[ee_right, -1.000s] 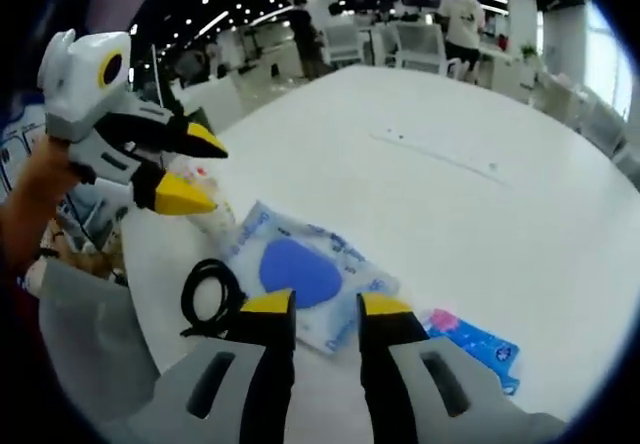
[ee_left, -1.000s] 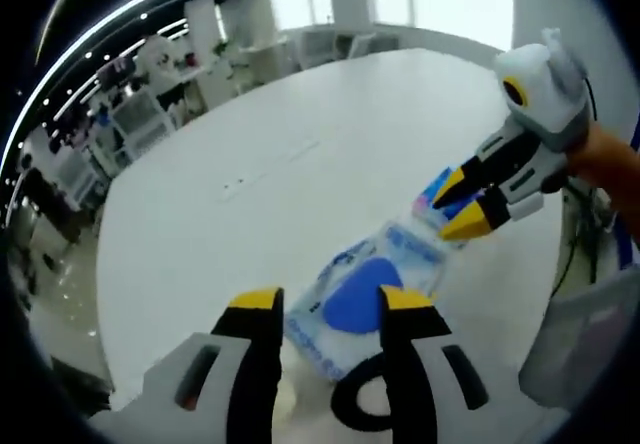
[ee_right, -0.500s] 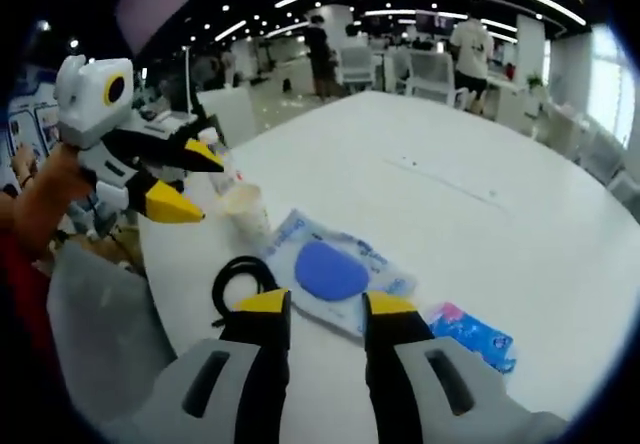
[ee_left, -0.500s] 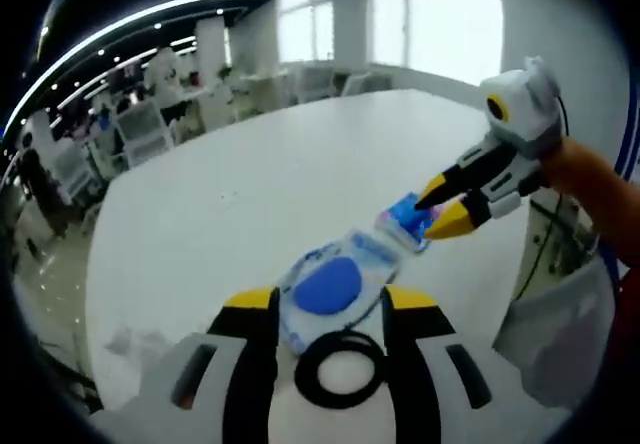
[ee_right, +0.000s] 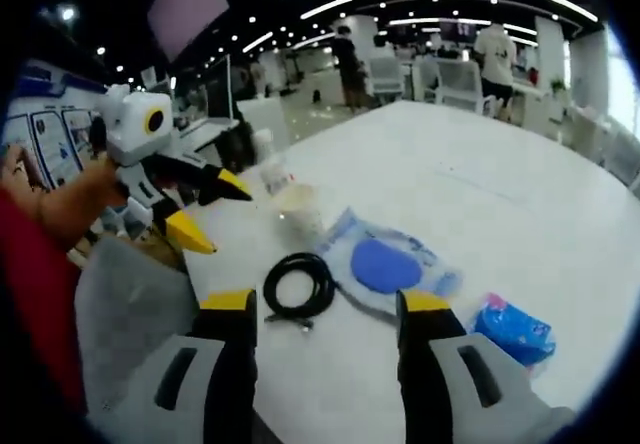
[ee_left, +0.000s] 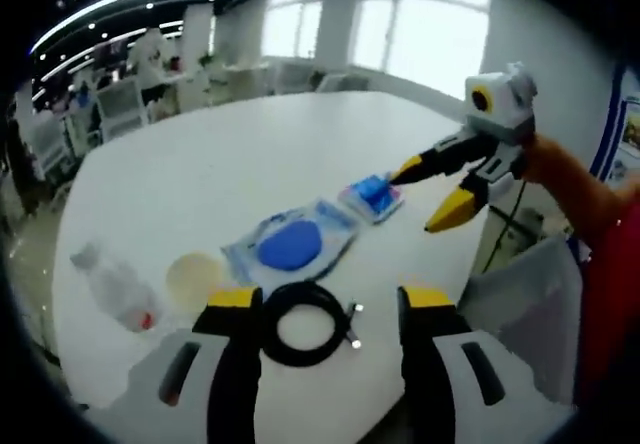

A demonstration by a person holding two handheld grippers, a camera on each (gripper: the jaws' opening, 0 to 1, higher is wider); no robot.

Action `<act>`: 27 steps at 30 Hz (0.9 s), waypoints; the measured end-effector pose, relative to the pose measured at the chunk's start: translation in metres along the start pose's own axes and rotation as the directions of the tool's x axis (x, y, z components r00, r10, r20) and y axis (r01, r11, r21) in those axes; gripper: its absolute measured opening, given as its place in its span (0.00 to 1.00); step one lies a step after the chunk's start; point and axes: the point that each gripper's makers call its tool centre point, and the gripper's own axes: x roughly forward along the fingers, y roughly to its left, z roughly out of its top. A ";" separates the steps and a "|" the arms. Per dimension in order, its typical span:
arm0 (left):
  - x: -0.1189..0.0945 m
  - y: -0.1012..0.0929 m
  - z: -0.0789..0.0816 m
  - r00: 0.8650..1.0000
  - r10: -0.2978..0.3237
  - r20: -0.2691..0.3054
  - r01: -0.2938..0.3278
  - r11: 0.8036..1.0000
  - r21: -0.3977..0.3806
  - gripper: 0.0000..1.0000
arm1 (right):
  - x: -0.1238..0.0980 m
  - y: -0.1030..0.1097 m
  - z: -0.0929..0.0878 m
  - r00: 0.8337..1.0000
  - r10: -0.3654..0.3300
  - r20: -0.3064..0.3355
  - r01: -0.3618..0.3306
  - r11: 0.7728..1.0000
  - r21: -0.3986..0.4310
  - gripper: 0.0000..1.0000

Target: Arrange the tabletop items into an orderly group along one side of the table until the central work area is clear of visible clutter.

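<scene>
Along the near edge of the white table (ee_left: 250, 154) lies a row of items. In the left gripper view these are a clear plastic bottle (ee_left: 115, 286), a paper cup (ee_left: 194, 277), a coiled black cable (ee_left: 304, 322), a clear packet with a blue oval (ee_left: 290, 245) and a small blue packet (ee_left: 373, 191). My left gripper (ee_left: 328, 299) is open above the cable. My right gripper (ee_left: 428, 198) is open, hovering beside the blue packet. The right gripper view has the cable (ee_right: 298, 286), blue-oval packet (ee_right: 388, 264), blue packet (ee_right: 514, 326), cup (ee_right: 298, 207) and my right gripper (ee_right: 326, 306), open.
The table's (ee_right: 480, 204) centre and far side are bare white. Chairs and desks stand beyond it (ee_left: 120, 114). People stand in the background (ee_right: 495, 49). A grey bag or bin (ee_right: 125, 304) sits off the table edge.
Both views have pulled back from the table, so the bottle and cup now show. Both grippers have opened wider. The items lie as before.
</scene>
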 end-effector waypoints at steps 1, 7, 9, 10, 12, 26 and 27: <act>-0.002 0.000 -0.003 1.000 -0.009 0.003 0.009 1.000 -0.019 0.55 | -0.001 0.002 0.000 1.000 0.004 0.004 -0.005 1.000 0.007 0.60; -0.010 0.000 -0.026 0.999 -0.023 -0.022 0.021 0.997 -0.080 0.63 | -0.001 0.015 -0.009 1.000 0.022 -0.001 -0.022 1.000 0.021 0.65; -0.010 -0.002 -0.032 0.999 -0.033 -0.017 0.031 0.994 -0.107 0.66 | 0.000 0.020 -0.013 1.000 0.028 -0.004 -0.028 0.999 0.027 0.67; -0.010 -0.004 -0.036 0.999 -0.041 -0.014 0.038 0.991 -0.129 0.67 | 0.000 0.022 -0.015 1.000 0.030 -0.004 -0.030 0.999 0.032 0.67; -0.009 -0.005 -0.041 0.999 -0.050 -0.010 0.048 0.986 -0.159 0.68 | 0.001 0.027 -0.018 0.999 0.034 -0.001 -0.034 0.998 0.048 0.68; -0.006 -0.006 -0.074 0.999 -0.045 -0.012 0.041 0.966 -0.254 0.71 | 0.012 0.047 -0.048 0.999 0.039 -0.033 -0.036 0.995 0.089 0.69; -0.006 -0.005 -0.074 0.999 -0.042 -0.013 0.037 0.966 -0.256 0.71 | 0.013 0.047 -0.049 0.999 0.038 -0.035 -0.034 0.996 0.088 0.69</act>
